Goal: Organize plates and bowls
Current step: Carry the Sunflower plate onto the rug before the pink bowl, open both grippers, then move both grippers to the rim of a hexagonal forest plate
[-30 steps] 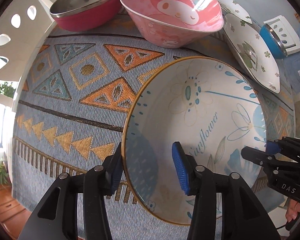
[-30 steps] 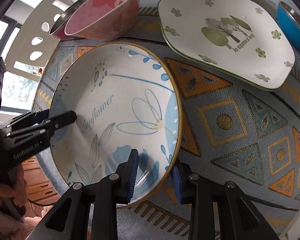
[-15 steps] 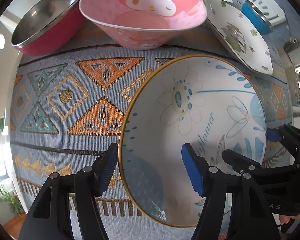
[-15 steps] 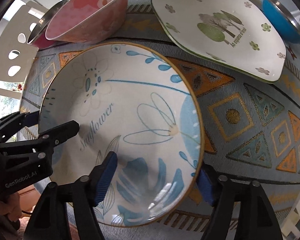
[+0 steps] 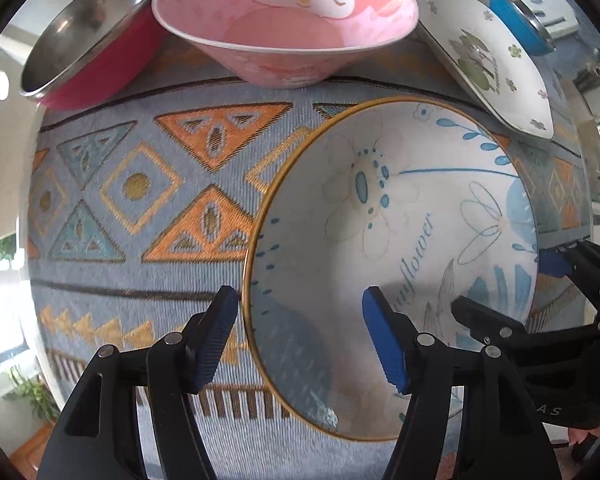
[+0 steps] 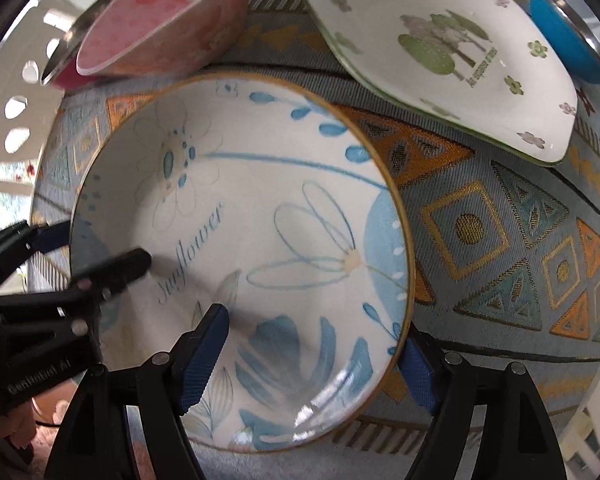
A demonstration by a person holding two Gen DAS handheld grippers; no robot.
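A white bowl with blue flowers and a gold rim [image 5: 400,240] [image 6: 240,200] rests on the patterned tablecloth [image 5: 140,200]. My left gripper [image 5: 300,340] stands open astride the bowl's left rim, one pad outside and one inside, neither pressing. My right gripper [image 6: 310,368] is open astride the opposite rim, its outer pad close beside the edge. Each gripper shows in the other's view: the right gripper [image 5: 504,284] and the left gripper [image 6: 100,245].
Behind the bowl stand a pink cartoon bowl [image 5: 292,20] [image 6: 160,28] and a red steel-lined bowl [image 5: 88,40]. A square white plate with a tree print [image 5: 488,64] [image 6: 440,52] and a blue bowl [image 5: 516,16] [image 6: 568,40] lie to the right.
Both grippers were shut on the flower bowl's rim and have opened off it. The bowl now lies on the cloth. The left gripper's view has shifted slightly over the table.
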